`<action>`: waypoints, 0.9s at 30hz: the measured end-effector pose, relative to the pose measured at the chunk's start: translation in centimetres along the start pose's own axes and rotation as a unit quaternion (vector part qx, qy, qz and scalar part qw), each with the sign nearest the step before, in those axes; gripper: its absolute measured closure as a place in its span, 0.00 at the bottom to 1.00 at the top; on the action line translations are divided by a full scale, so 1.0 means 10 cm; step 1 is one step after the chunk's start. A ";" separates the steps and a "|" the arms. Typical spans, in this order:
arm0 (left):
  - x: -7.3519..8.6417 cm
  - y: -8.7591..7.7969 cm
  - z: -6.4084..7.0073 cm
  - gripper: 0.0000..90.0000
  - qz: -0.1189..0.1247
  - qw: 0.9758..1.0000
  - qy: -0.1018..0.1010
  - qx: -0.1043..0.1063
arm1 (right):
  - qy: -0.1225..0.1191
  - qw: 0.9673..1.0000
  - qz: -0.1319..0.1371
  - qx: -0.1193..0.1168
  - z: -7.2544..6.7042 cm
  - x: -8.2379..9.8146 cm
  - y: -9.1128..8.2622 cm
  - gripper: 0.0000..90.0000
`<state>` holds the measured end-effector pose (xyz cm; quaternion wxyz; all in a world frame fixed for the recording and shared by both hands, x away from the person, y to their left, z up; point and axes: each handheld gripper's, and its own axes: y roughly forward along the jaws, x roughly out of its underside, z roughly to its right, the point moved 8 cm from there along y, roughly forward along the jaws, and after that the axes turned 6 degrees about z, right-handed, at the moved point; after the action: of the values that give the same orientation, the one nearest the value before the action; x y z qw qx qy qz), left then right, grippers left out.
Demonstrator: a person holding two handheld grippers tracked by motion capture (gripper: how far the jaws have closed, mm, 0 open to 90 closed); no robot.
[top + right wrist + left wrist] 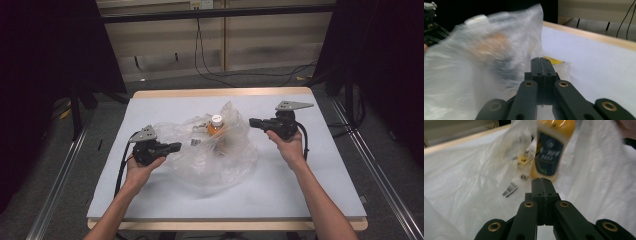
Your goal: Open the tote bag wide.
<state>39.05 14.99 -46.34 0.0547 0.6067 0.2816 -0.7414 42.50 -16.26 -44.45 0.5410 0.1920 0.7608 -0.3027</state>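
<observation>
In the high view, a crumpled clear plastic bag (215, 150) is lying at the middle of the pale grey tabletop (310, 190). Inside the bag an orange bottle with a white cap (216, 125) is standing roughly upright, its long axis running up and down with the cap pointing up; it is sitting toward the far side of the bag. Small packets (196, 141) are lying in the bag just left of the bottle. The left gripper (174, 146) is being held just left of the bag, pointing right toward it, at the bag's left edge. The right gripper (252, 121) is hovering just right of the bag, pointing left at the level of the bottle's cap. Whether either is touching the film cannot be told from here.

In the left gripper view, the black fingers (537, 185) are pressing together with no gap showing and nothing visible between them. Beyond them the bottle (552, 147) is standing behind the bag's film (474, 182), its dark blue label facing the camera, leaning slightly. A barcode slip (510, 189) is lying left of the bottle's base.

In the right gripper view, the fingers (546, 65) are likewise pressing together, empty as far as can be seen. The bag (474, 75) is rising blurred left of them, the bottle's white cap (475, 19) showing near its top.
</observation>
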 end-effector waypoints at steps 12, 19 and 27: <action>-0.35 0.33 0.63 1.00 0.007 0.997 0.039 0.067 | -0.067 0.995 -0.005 -0.074 -0.86 -0.36 0.04 1.00; -0.28 0.57 0.84 1.00 -0.020 0.993 0.069 0.093 | -0.097 0.989 -0.040 -0.101 -1.10 -0.20 0.31 1.00; 0.04 0.52 0.36 1.00 -0.055 0.997 0.032 0.036 | -0.079 0.989 -0.109 -0.064 -0.70 0.36 0.38 1.00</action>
<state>38.07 9.00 -48.17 -0.0171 0.6152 0.2895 -0.7331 38.66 -8.92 -47.18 0.5740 0.0479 0.7503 -0.3246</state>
